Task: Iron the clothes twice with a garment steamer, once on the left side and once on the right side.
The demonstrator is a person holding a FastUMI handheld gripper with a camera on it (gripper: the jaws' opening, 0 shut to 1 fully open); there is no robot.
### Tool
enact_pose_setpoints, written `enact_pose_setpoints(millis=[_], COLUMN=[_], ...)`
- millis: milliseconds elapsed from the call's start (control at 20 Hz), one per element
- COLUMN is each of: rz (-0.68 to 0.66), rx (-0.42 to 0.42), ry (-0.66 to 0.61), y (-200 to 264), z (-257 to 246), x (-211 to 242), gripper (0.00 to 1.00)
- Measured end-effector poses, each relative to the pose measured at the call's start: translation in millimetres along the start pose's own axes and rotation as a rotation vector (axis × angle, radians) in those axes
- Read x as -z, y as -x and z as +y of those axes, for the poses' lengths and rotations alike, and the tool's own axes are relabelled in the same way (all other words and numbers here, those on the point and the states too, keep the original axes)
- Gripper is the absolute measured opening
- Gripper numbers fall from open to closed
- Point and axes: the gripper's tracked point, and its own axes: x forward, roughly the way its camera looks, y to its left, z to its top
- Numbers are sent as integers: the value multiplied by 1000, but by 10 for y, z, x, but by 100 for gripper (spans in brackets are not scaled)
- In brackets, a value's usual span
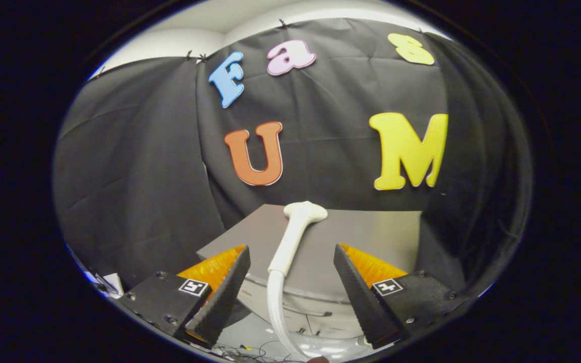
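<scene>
The gripper [290, 282] is hovering with its fingers spread wide, gripping nothing. The white garment steamer [293, 237] is lying between the fingers without touching either, its flared head pointing away beyond the fingertips. It is resting on a grey table [371, 237] ahead. Its ribbed white hose [275, 307] is curving down from the handle, between the fingers, toward what is probably a white steamer base [315, 307] below.

Black cloth wall [134, 166] hangs behind a grey table [371, 237], pale ceiling [179, 40] above.
</scene>
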Motion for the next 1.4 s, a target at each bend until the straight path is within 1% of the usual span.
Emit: enact_pose_setpoints(millis=[200,250,300,500,550,600,650,700,750,800,850,900,950,1000,1100,1200,1400], rz=[132,177,203,285,313,347,375,364,378,381,365,366,360,362,364,313,194], rx=[42,33,38,109,132,157,176,200,201,185,201,199,198,192,185,143,84], ry=[4,4,0,-9,-14,-19,-23,-16,-26,-24,-21,-13,-20,-23,-62,-69,-63], y=[-800,-942,-1044,-1340,-1381,-1391,-1413,-1470,-1472,-1496,-1515,-1500,-1488,-1483,-1474,-1396,-993], z=[58,91,127,27,-17,-46,-72,-111,-86,-23,-43,-23,-5,16,38,122,205], x=[95,156,202,338,377,443,484,449,444,481,458,455,444,443,423,276,-18], gripper=[100,100,100,100,93,91,82,79,71,63,55,47,43,42,37,34,33])
